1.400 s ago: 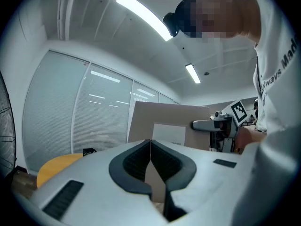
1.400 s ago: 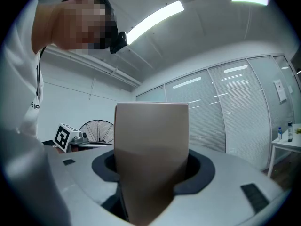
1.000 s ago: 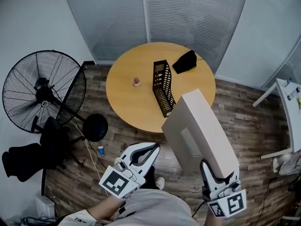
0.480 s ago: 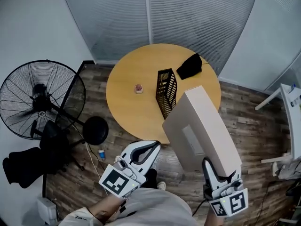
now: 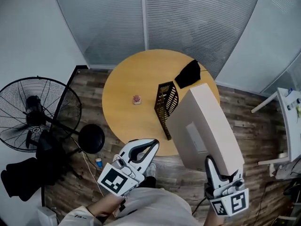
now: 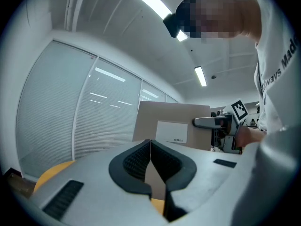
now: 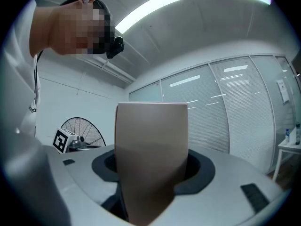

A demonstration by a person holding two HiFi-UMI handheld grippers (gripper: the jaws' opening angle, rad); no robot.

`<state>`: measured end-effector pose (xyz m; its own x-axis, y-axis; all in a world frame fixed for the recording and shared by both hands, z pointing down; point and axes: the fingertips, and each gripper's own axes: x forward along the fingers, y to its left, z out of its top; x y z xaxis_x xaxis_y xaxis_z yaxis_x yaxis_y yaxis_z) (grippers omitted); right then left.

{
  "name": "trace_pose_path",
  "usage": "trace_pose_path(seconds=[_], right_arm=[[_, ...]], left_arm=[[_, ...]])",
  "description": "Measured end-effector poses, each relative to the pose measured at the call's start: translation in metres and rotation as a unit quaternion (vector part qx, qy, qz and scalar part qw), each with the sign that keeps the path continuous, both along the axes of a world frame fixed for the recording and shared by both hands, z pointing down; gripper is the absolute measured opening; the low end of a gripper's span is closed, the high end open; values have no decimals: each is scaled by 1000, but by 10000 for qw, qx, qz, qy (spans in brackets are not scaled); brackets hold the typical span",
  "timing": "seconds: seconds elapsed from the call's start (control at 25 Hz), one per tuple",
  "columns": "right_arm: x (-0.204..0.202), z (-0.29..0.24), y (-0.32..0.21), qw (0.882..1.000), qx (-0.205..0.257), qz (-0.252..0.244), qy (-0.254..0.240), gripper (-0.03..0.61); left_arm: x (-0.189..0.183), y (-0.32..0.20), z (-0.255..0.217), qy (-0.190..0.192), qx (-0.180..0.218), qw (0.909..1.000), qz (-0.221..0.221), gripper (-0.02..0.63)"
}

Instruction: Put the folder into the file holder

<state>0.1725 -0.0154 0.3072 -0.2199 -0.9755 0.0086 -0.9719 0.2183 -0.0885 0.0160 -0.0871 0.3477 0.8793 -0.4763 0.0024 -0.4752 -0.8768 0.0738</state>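
Upright, folder [image 5: 203,126] clamped in right gripper [image 5: 221,175], above table [image 5: 127,112]

Findings: the large beige box folder [image 5: 204,126] clamped in the right gripper [image 5: 220,172] now reaches farther over the scene. Its far end overlaps the right edge of the round wooden table [image 5: 123,112], whereas a second ago it ended at the table's near edge. It now lies just right of the black mesh file holder [image 5: 165,105] and close to the black cloth bundle [image 5: 188,73]. The black pedestal fan [image 5: 40,112] appears nearer and farther left in the head view.
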Motion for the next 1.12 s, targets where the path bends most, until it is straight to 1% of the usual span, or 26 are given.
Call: trace_pose_path(seconds=[0.12,0.2,0.32,0.48,0.64,0.96,1.12], right_arm=[[-4,-6,-19,9998,68,102,125,291],[-6,-8,-31,9995,96,187,224,291],[-6,-5,-47,9990,114,316,284,291],[-4,-1,-64,9988,123,408,231,291],[-2,5,-80,9989,67,388,234,291],[11,15,-110,9995,4,248,191,290],[13,21,-124,9997,-17,157,179,291]], left_arm=[[-5,-20,-4,91,78,9999,46,26],[-8,-33,-3,56,64,9999,58,26],[-10,-48,-2,127,-2,9999,90,26],[-15,-65,5,5,1,10000,73,26],[-17,-77,7,-9,-43,10000,-21,26],[-7,-90,7,-81,-83,9996,-260,26],[-6,-96,5,-4,-99,9991,-419,26]])
